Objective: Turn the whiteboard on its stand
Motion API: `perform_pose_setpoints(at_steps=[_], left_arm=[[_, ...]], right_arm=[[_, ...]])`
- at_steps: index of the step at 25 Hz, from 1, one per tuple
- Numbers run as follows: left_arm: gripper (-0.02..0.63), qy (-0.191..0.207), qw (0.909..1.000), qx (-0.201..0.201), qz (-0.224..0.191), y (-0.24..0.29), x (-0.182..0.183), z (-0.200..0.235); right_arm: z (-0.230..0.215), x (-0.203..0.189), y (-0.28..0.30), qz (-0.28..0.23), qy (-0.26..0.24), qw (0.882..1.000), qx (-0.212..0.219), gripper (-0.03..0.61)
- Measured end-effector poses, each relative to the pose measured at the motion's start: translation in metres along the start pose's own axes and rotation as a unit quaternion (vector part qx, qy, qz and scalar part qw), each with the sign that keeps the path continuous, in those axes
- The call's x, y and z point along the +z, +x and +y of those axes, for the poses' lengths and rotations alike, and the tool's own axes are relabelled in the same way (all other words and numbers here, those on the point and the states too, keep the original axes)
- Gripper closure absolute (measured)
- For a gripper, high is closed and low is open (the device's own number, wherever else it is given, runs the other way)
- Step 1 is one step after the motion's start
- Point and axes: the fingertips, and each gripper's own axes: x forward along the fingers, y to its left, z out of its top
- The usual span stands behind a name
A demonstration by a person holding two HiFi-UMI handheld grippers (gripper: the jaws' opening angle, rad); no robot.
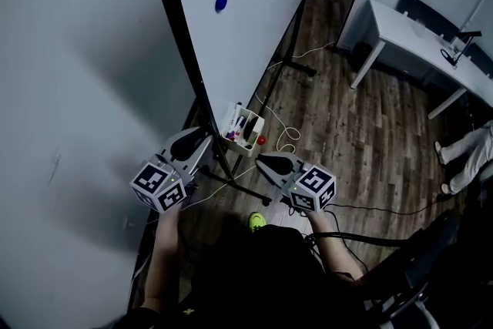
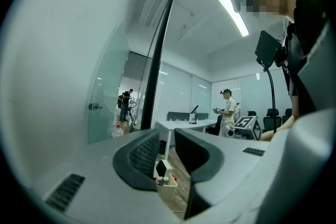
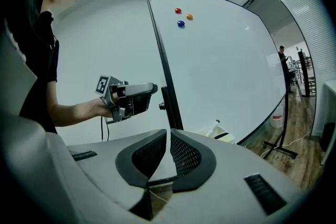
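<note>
The whiteboard [image 1: 246, 35] fills the upper centre of the head view, its black edge [image 1: 182, 35] running down toward us. Our left gripper [image 1: 192, 144], jaws apart and empty, hangs near that edge; our right gripper [image 1: 269, 163] has its jaws together on nothing. With no grip, we may slip off the edge or knock the marker tray [image 1: 233, 136].

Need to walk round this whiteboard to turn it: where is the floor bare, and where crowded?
Bare wood floor lies between the stand's foot and the white desk. Crowded under the near edge of the whiteboard: marker box, white cable.
</note>
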Motion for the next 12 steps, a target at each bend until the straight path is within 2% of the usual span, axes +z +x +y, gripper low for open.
perform_pose_setpoints(at_steps=[8,10,12], left_arm=[[0.485,0.053,0.9974,0.045,-0.018,0.018,0.036,0.019],[0.514,0.064,0.9961,0.059,-0.014,0.018,0.038,0.024],[0.515,0.064,0.9955,0.068,-0.015,0.018,0.039,0.024]], right_arm=[[-0.041,0.004,-0.001,-0.001,-0.003,1.0,0.015,0.552],[-0.049,0.004,-0.001,-0.001,-0.004,1.0,0.02,0.552],[-0.054,0.004,-0.002,-0.001,-0.003,1.0,0.026,0.552]])
